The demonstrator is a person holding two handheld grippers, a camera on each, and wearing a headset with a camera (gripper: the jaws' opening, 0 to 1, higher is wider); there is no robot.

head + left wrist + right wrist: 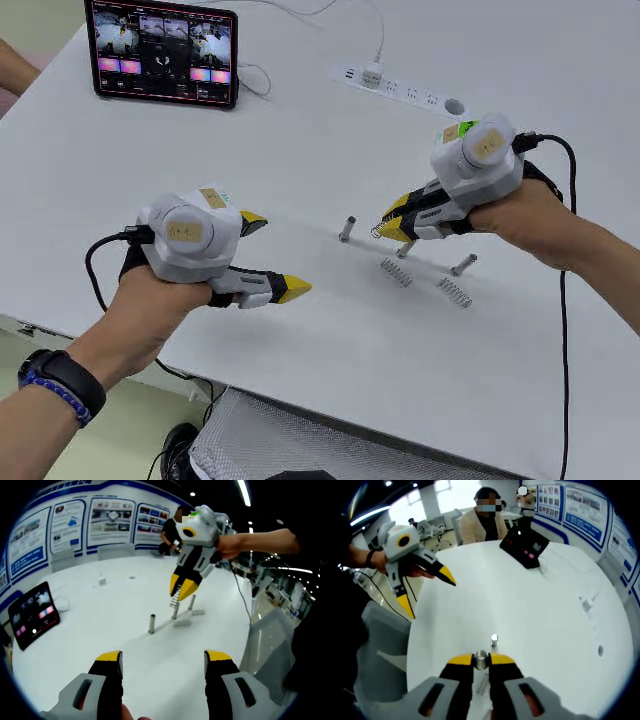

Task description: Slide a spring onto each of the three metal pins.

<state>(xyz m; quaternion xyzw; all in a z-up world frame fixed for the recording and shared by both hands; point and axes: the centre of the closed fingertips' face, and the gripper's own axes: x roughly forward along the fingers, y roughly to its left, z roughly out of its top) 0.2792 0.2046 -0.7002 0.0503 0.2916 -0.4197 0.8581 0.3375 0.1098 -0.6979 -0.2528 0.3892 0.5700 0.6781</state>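
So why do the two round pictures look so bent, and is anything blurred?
Head view: straight lines, even light, faint shadows beside the pins. Left gripper view: fisheye bows the table edge; the ceiling strip light glares. Right gripper view: same bowing; the held spring, up close, is blurred.

Bright, even overhead light — soft shadows on white table (pixel 300 130), fisheye edges warped

Three metal pins (pixel 347 229) (pixel 404 249) (pixel 463 265), three springs (pixel 396 271) (pixel 454 292) (pixel 174 599), one tablet (pixel 163 50), one power strip (pixel 395 88).
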